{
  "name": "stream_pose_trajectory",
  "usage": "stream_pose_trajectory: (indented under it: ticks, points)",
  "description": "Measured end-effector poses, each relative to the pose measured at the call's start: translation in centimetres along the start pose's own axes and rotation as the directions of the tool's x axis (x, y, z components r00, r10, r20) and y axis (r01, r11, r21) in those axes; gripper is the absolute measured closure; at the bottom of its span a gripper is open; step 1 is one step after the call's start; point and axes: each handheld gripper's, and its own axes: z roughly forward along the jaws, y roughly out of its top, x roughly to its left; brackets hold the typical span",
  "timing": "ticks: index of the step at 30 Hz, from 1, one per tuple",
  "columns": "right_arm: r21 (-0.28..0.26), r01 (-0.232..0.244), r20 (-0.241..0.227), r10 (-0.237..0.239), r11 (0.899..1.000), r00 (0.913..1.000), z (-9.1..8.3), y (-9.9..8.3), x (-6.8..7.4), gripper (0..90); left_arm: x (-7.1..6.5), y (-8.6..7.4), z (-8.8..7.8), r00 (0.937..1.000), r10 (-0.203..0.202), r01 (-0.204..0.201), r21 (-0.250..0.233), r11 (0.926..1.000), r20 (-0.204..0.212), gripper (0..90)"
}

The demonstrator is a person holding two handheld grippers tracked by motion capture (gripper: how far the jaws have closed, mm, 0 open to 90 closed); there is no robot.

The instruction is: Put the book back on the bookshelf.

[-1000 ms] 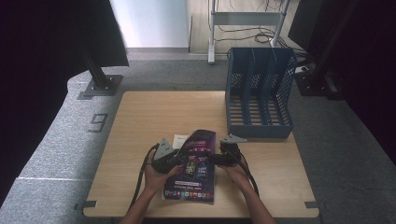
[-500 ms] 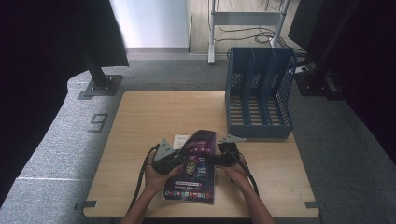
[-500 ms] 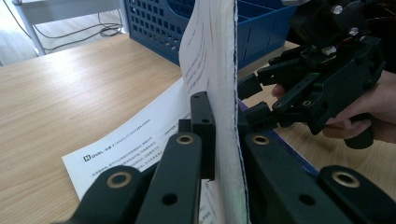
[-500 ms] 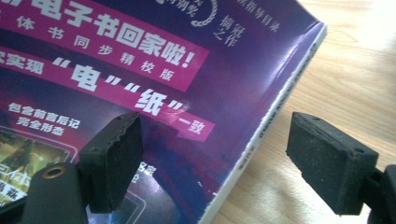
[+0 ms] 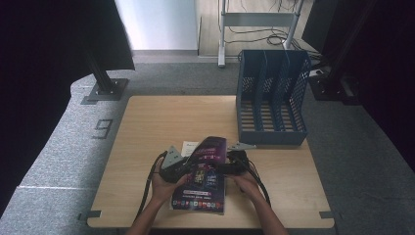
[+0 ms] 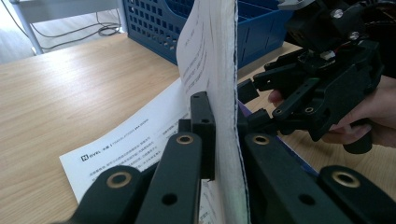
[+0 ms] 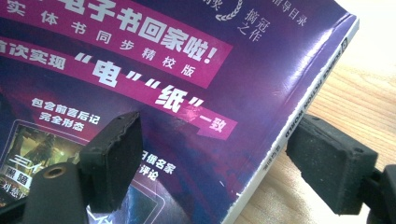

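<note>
Jaws of the left gripper [image 6: 219, 140] still pinch the magazine's [image 5: 201, 181] pages (right gripper's [image 7: 224, 172] spread), nothing moved.

A: How is the lighting from above?

B: Even and soft on my table [image 5: 161, 127]; both upper corners fall into near-black. The floor beyond is brightest.

A: And along my claws?

B: My left gripper [image 6: 219, 140] view is sharp at mid-range, with its jaws softly blurred up close. My right gripper [image 7: 233, 158] view has the magazine [image 7: 187, 93] cover slightly soft, faint glare on its gloss, and a washed-out top right corner.
</note>
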Motion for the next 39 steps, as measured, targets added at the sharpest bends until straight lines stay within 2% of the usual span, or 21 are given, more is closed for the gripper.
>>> stream_pose_trajectory:
  ticks: [10,14,22,28,39]
  points:
    - [0.004,-0.001,0.014,0.001,1.000,0.9999,-0.4,0.1,0.0,24.5,0.5,-0.4,0.1,0.9998,-0.022,0.022,0.009,0.9997,0.001,87.7]
    - [0.001,0.005,0.015,-0.005,1.000,0.9999,-0.6,0.1,0.0,26.2,1.0,-0.6,0.3,0.9987,-0.050,0.050,0.019,0.9986,0.009,87.6]
    - [-0.017,0.006,0.005,-0.006,1.000,1.0000,-1.0,0.2,0.2,29.3,1.8,-1.4,1.1,0.9967,-0.081,0.080,0.048,0.9956,0.009,87.6]
    - [-0.002,-0.003,0.004,0.003,1.000,1.0000,-0.4,0.0,-0.2,30.9,3.1,-2.6,2.0,0.9913,-0.131,0.130,0.084,0.9880,0.008,87.6]
    - [-0.001,0.010,0.013,-0.010,1.000,0.9999,0.2,0.1,0.2,32.9,4.2,-3.8,3.2,0.9857,-0.168,0.167,0.145,0.9752,-0.006,87.5]
